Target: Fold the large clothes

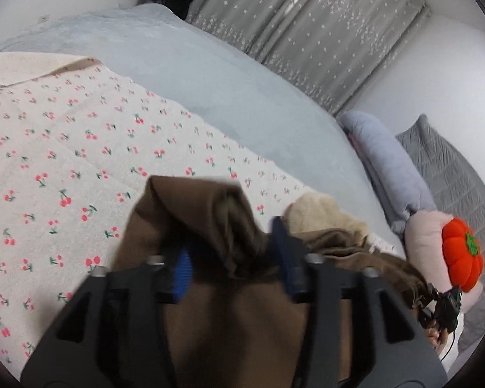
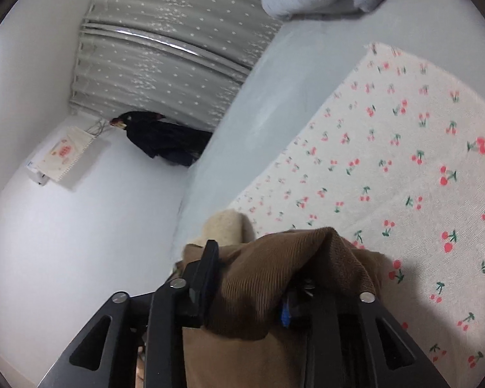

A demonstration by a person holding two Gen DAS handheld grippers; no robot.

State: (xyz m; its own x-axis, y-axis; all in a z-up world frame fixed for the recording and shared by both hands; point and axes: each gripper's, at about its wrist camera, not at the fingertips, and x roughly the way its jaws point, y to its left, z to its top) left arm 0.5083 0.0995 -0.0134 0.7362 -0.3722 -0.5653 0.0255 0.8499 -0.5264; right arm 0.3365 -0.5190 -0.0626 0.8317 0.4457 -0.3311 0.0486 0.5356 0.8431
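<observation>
Left wrist view: left gripper [image 1: 234, 255] clenched on a bunched fold of the brown garment [image 1: 239, 317], above the cherry-print cloth [image 1: 64, 148] spread on the bed [image 1: 229, 97]. Right gripper [image 2: 258, 278] likewise grasps the garment [image 2: 268, 278], near the cloth's [image 2: 404, 161] edge

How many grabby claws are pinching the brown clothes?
2. The left gripper pinches one bunch of the brown garment above the cherry-print cloth; the right gripper pinches another bunch.
</observation>
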